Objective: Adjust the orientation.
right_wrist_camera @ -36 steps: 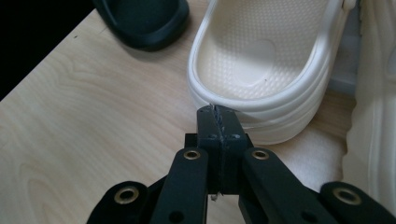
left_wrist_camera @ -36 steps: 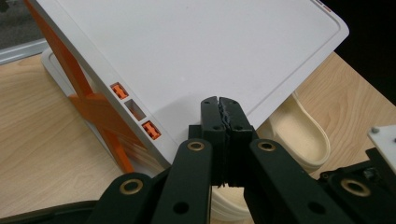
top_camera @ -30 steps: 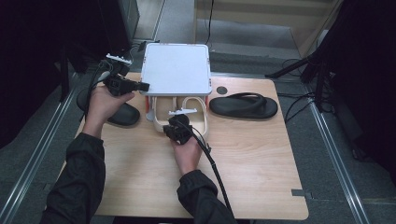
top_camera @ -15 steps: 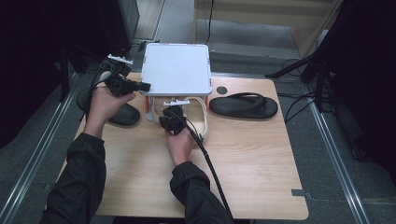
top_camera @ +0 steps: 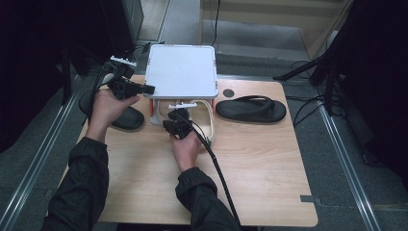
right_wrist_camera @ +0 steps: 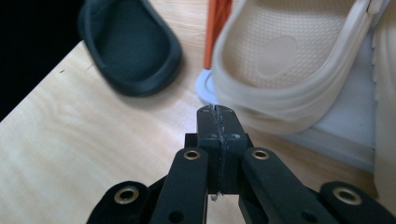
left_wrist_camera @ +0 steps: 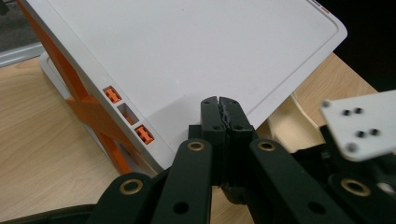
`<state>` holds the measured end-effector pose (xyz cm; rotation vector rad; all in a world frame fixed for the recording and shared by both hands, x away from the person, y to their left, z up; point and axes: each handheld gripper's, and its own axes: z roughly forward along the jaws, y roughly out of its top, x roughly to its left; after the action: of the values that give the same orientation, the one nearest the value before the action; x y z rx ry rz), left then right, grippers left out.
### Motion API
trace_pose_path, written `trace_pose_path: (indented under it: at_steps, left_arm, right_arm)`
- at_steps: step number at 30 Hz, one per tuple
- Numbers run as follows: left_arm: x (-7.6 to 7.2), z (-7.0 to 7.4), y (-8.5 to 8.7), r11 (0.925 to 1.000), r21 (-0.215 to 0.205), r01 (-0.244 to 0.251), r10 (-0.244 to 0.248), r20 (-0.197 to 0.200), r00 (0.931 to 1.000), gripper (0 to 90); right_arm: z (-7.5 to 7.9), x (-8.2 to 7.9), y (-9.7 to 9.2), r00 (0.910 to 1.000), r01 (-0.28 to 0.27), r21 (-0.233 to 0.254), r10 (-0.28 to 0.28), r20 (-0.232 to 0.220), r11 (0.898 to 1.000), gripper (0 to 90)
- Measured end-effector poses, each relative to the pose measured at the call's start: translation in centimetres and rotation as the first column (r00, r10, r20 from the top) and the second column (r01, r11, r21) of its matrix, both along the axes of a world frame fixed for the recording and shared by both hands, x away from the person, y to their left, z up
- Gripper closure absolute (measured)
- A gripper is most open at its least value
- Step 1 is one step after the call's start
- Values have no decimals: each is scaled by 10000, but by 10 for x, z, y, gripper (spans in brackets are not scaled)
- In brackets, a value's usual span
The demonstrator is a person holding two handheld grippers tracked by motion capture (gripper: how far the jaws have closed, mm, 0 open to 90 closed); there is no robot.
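Observation:
A white shelf point(top_camera: 182, 72) on orange legs stands at the table's far middle; its top point(left_wrist_camera: 187, 56) lies just beyond my left gripper point(left_wrist_camera: 219, 100). That left gripper point(top_camera: 149, 89) is shut and empty, its tips at the shelf's left edge. A beige sandal point(top_camera: 206, 120) lies under the shelf. My right gripper point(top_camera: 169, 124) is shut and empty at the shelf's front. Its tips point(right_wrist_camera: 217, 112) sit just short of the beige sandal's heel point(right_wrist_camera: 280, 60), beside an orange leg point(right_wrist_camera: 218, 23).
One black sandal point(top_camera: 126, 118) lies at the left under my left hand, and its toe end point(right_wrist_camera: 128, 51) is near the table's edge. A second black sandal point(top_camera: 250, 108) lies right of the shelf. Bare wooden tabletop point(top_camera: 260, 168) spreads in front.
My right hand has shifted a little to the left and toward the shelf's front. The left hand has stayed where it was.

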<state>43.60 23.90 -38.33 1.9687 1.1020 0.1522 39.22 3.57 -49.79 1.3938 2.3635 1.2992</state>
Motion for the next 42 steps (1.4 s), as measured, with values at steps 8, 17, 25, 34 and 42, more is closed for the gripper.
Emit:
trace_pose_path:
  at_steps: [8, 17, 25, 34, 42]
  left_arm:
    - [0, 0, -1, 10000, 43, -33, 33, 11, 10000, 898]
    - [0, 0, 0, 10000, -57, 1, -1, -33, 10000, 897]
    - [0, 0, 0, 10000, -36, -15, 15, -28, 10000, 897]
    - [0, 0, 0, 10000, -64, -14, 14, -40, 10000, 896]
    - [0, 0, 0, 10000, -43, -18, 18, -37, 10000, 896]
  right_arm:
    - [12, -30, -27, 9984, -457, 299, 446, 351, 9985, 900]
    - [4, -52, -70, 9994, -330, 282, 329, 50, 9991, 900]
    - [-4, -76, -106, 10000, -55, 66, 55, 56, 10000, 900]
    - [-12, -77, -140, 9981, 344, 266, -330, -524, 9991, 900]
    - [-15, -71, -159, 9969, 669, -123, -674, -408, 9977, 900]
